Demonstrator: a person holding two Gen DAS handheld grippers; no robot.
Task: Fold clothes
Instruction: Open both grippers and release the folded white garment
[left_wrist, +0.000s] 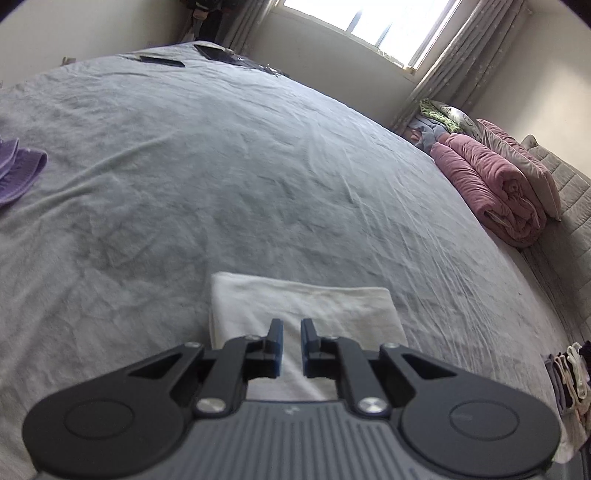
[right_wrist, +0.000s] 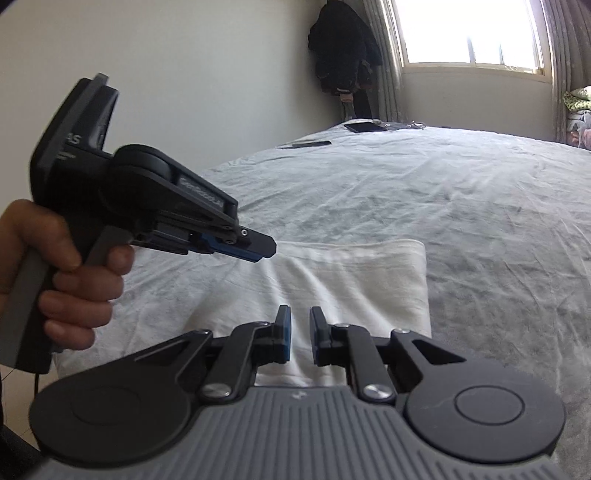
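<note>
A white cloth (left_wrist: 306, 302) (right_wrist: 351, 280) lies folded into a flat rectangle on the grey bed sheet (left_wrist: 221, 166). My left gripper (left_wrist: 291, 325) hovers over its near edge, jaws almost together with only a thin slit and nothing in it. The right wrist view shows that left gripper (right_wrist: 267, 247) from the side, held by a hand (right_wrist: 74, 280) above the cloth's left part. My right gripper (right_wrist: 300, 312) hangs over the cloth's near side, its pads a little apart and empty.
A purple garment (left_wrist: 18, 173) lies at the bed's left edge. A rolled pink quilt (left_wrist: 491, 184) and pillows sit at the right. Folded clothes (left_wrist: 569, 376) are stacked at the near right. Dark flat items (right_wrist: 364, 126) rest at the far end below the window.
</note>
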